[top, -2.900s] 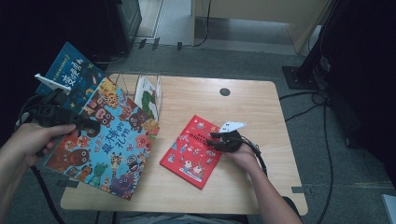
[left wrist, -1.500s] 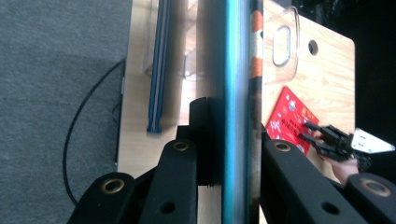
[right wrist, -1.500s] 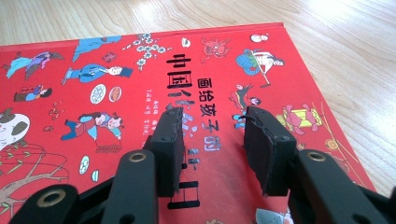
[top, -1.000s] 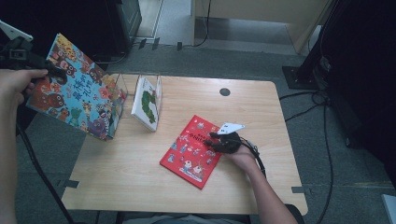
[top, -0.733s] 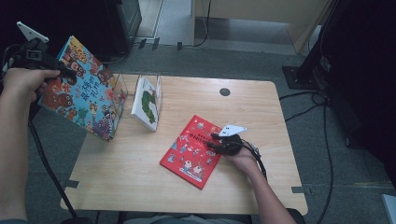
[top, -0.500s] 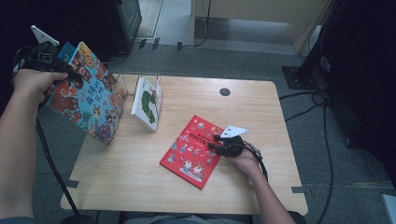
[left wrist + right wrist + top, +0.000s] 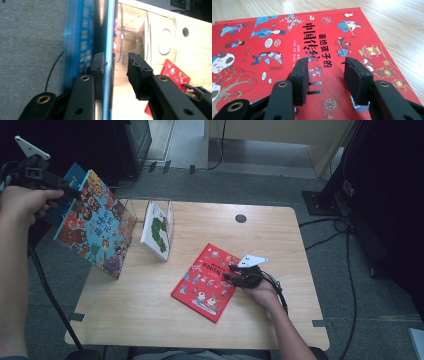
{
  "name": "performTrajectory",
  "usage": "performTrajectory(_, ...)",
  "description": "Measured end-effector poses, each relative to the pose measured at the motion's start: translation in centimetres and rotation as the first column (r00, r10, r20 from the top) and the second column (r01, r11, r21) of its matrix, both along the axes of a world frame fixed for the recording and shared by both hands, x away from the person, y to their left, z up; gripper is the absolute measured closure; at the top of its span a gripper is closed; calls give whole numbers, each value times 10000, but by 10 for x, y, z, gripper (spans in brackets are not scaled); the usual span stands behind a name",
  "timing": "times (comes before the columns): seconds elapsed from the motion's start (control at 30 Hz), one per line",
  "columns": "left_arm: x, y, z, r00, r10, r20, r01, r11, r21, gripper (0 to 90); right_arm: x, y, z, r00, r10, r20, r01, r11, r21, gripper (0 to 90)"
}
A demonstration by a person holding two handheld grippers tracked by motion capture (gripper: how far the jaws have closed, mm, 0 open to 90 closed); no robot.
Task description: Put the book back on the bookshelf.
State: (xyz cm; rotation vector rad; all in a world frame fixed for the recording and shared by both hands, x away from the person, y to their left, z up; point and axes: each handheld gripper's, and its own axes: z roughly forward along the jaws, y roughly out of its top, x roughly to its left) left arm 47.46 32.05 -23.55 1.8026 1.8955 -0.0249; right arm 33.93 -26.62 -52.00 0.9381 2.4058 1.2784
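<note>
The left gripper (image 7: 75,195), held up beyond the left edge of the light wooden table (image 7: 150,310), has just been opening its jaws; the top edge of the large colourful picture book with monster faces (image 7: 97,230) stands between them, touching one pad and clear of the other. That book leans tilted against the clear acrylic book stand (image 7: 165,207) at the table's left rear corner, where a white book with a green caterpillar (image 7: 156,230) stands upright. Near the table's middle, the right gripper (image 7: 232,272) rests with jaws apart on the flat red picture book (image 7: 200,285).
</note>
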Motion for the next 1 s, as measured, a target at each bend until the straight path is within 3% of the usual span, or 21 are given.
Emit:
performTrajectory(0.07,-6,8,7,9993,116,343,-102,9992,-397,676,0,0,0,10000,17,-36,-17,10000,49,541)
performTrajectory(0.17,-14,8,13,9990,28,444,-17,9997,-246,651,0,0,0,10000,10,-69,-9,10000,44,539)
performTrajectory(0.27,-21,-1,16,9969,-484,614,493,9987,-136,631,1,-1,1,9998,-77,-188,79,9999,64,540)
performTrajectory(0.4,-31,-16,14,9927,-935,756,980,9935,-576,657,1,-4,3,9988,-275,-408,278,9996,68,540)
performTrajectory(0.47,-35,-25,13,9895,-1185,832,1226,9914,-459,654,1,-6,4,9980,-312,-543,321,9994,151,538)
performTrajectory(0.67,-48,-52,-1,9784,-1878,867,1928,9798,-540,640,-1,-9,6,9969,-357,-695,355,9994,-41,535)
performTrajectory(0.8,-52,-68,-21,9743,-2156,660,2188,9746,-467,630,-2,-12,8,9972,-372,-645,363,9992,-154,536)
performTrajectory(1.0,-61,-90,-43,9621,-2634,711,2678,9614,-625,627,-5,-19,14,9978,-471,-475,467,9989,-96,539)
